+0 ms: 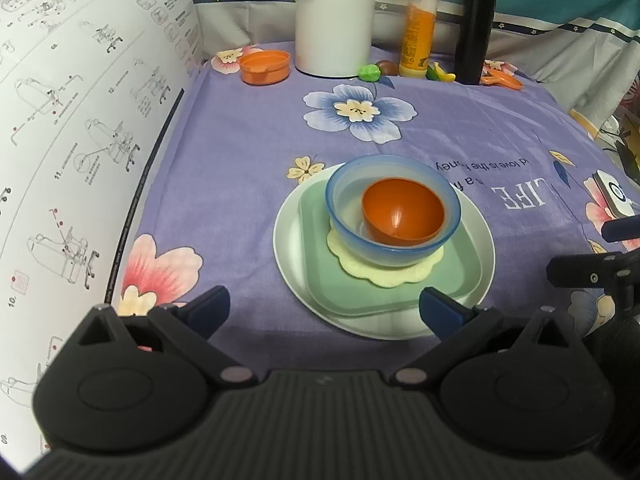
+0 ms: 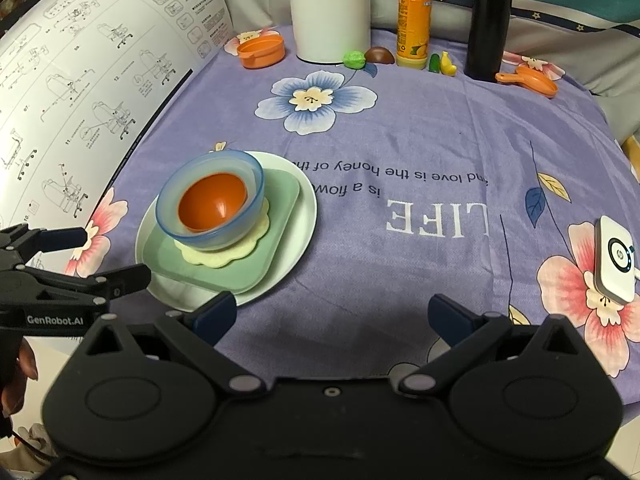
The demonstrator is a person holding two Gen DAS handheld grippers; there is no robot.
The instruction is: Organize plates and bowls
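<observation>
A stack stands on the purple flowered cloth: a round white plate (image 1: 482, 240) (image 2: 306, 216), a square green plate (image 1: 320, 280) (image 2: 280, 208), a cream scalloped plate (image 1: 384, 274) (image 2: 216, 258), a translucent blue bowl (image 1: 344, 184) (image 2: 248, 168), and a small orange bowl (image 1: 402, 212) (image 2: 212, 202) inside it. My left gripper (image 1: 324, 310) is open and empty just in front of the stack; it also shows in the right wrist view (image 2: 116, 258). My right gripper (image 2: 332, 316) is open and empty, to the right of the stack; it shows at the right edge of the left wrist view (image 1: 580, 250).
A large printed instruction sheet (image 1: 80, 120) curls up along the left. At the back stand a white jug (image 1: 334, 20), an orange bottle (image 1: 420, 32), a black flask (image 1: 476, 32), an orange lid (image 1: 266, 66), an orange scoop (image 2: 532, 80) and small toy fruits (image 1: 370, 72). A white device (image 2: 614, 264) lies at the right.
</observation>
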